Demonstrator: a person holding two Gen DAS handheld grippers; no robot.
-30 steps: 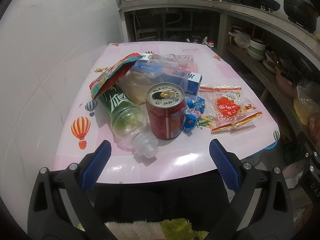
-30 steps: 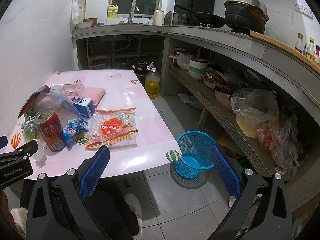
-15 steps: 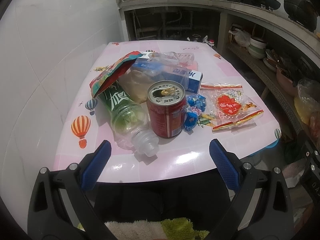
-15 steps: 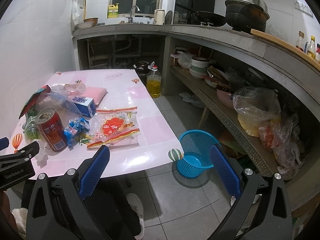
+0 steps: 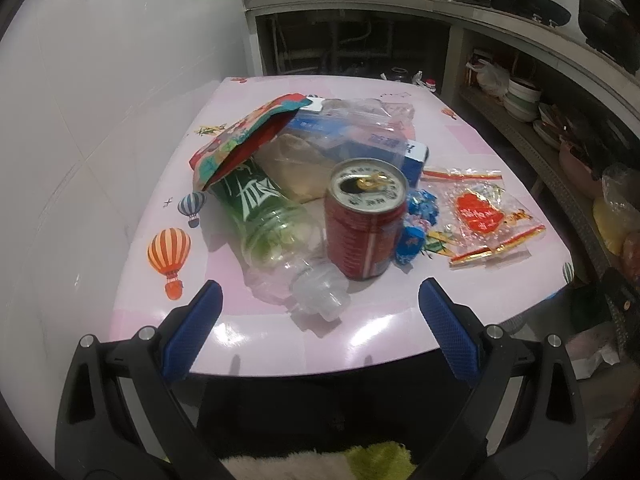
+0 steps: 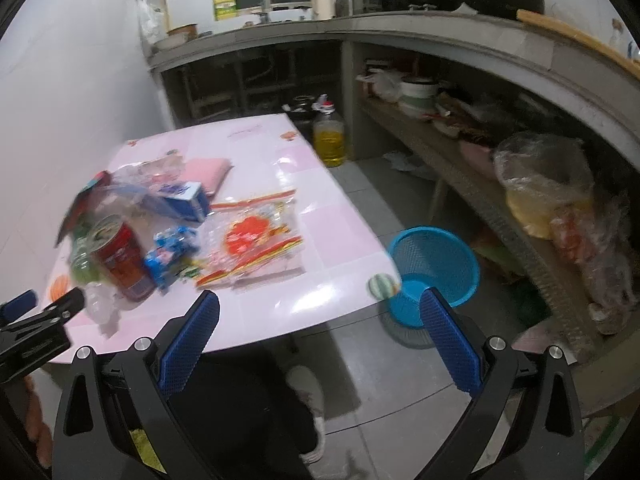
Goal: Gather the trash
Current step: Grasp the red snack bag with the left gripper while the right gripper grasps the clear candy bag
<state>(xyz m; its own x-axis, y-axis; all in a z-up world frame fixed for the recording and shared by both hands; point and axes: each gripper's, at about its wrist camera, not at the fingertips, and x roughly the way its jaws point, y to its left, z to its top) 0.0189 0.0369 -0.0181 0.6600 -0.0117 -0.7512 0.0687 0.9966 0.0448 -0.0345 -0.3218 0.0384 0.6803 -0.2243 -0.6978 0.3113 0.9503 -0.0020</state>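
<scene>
A pile of trash lies on the pink table point(image 5: 360, 332): an upright red can point(image 5: 362, 220), a lying green plastic bottle point(image 5: 272, 232), a colourful snack bag point(image 5: 248, 136), a blue carton point(image 5: 400, 152) under clear plastic, blue candy wrappers point(image 5: 416, 224) and a clear red-printed bag point(image 5: 480, 216). My left gripper point(image 5: 320, 320) is open and empty just before the table's near edge, facing the can. My right gripper point(image 6: 320, 332) is open and empty, above the table's near right corner. The can point(image 6: 120, 256) and the printed bag point(image 6: 252, 244) show left of it. A blue basket point(image 6: 436, 272) stands on the floor.
A white tiled wall point(image 5: 100, 120) runs along the table's left side. A concrete counter point(image 6: 440, 36) with a lower shelf of bowls and plastic bags point(image 6: 548, 184) runs at the right. A bottle of yellow oil point(image 6: 329, 136) stands on the floor beyond the table.
My left gripper has crept slightly closer to the can. My right gripper has swung left and forward toward the table, and the basket now sits nearer its right finger.
</scene>
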